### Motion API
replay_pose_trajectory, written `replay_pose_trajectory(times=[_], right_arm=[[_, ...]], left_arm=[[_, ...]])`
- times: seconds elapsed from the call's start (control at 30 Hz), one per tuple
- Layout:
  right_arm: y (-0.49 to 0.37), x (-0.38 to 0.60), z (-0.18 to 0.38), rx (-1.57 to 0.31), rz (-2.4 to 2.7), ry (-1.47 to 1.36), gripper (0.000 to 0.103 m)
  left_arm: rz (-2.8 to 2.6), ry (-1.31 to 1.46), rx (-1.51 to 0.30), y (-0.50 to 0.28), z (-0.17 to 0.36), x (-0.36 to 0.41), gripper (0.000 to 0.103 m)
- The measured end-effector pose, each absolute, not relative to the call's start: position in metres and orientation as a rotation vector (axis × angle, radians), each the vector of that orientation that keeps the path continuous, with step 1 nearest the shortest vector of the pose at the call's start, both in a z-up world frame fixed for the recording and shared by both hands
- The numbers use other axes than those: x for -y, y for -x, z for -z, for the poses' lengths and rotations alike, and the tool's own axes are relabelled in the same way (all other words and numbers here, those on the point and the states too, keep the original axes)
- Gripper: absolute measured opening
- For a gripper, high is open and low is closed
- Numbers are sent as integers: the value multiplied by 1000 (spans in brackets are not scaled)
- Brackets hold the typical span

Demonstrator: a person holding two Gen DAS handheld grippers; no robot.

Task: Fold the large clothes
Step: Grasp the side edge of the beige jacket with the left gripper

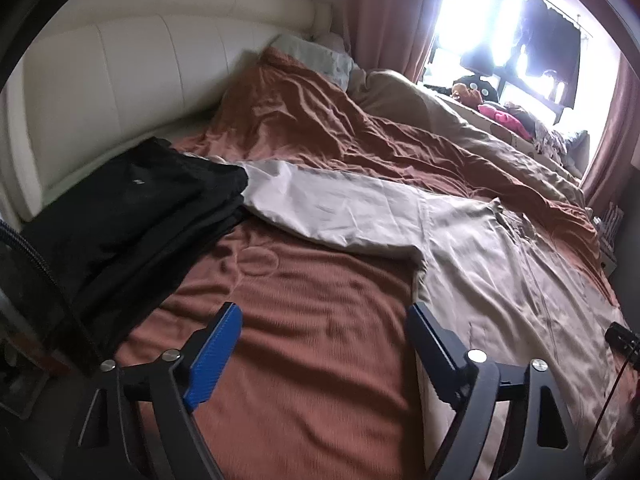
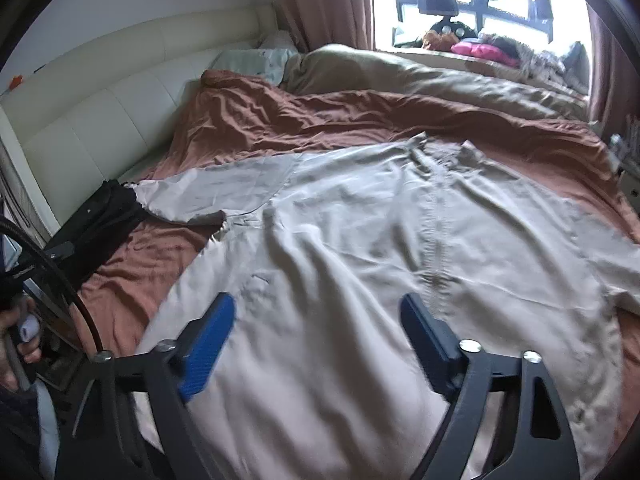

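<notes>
No text, label, brand, number or sign can be read in either view. The folded black garment [image 1: 132, 200] at the bed's headboard edge bears a small pale mark [image 1: 138, 181] on its top, too small and blurred to make out as letters or a logo. Nothing else carries writing that shows.

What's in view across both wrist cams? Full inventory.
beige garment: 1, beige, spread flat on the bed
black clothes: 1 folded pile, black, by the headboard, sleeve end touching it
bedspread: 1, rust-brown, under everything
duvet: 1, tan, far side
pillow: 1, pale, at headboard
headboard: 1, cream
curtains: dusky pink, at window
sill clutter: mixed, count unclear
left gripper: open, empty
right gripper: open, empty
</notes>
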State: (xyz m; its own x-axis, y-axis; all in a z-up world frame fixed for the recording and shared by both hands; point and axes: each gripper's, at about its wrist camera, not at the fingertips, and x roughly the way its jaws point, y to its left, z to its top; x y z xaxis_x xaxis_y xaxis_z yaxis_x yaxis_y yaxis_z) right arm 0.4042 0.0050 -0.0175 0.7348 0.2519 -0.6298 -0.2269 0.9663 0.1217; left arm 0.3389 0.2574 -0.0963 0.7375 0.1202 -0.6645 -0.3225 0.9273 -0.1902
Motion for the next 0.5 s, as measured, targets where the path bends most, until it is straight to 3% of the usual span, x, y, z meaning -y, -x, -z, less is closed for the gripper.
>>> replay_pose_trajectory(times=[0.13,0.27,0.5], right_arm=[[-444,-11,19,-698,-273,-53,79],[-483,-26,26,-709,-309,-51,65],[-548,-54,44,-742,-363,-32,49]], left_arm=[[-243,332,-738,-380,111,-278,80],[-246,412,-772,-421,132,-308,72],[-299,462,-810,-472,159,-345,71]])
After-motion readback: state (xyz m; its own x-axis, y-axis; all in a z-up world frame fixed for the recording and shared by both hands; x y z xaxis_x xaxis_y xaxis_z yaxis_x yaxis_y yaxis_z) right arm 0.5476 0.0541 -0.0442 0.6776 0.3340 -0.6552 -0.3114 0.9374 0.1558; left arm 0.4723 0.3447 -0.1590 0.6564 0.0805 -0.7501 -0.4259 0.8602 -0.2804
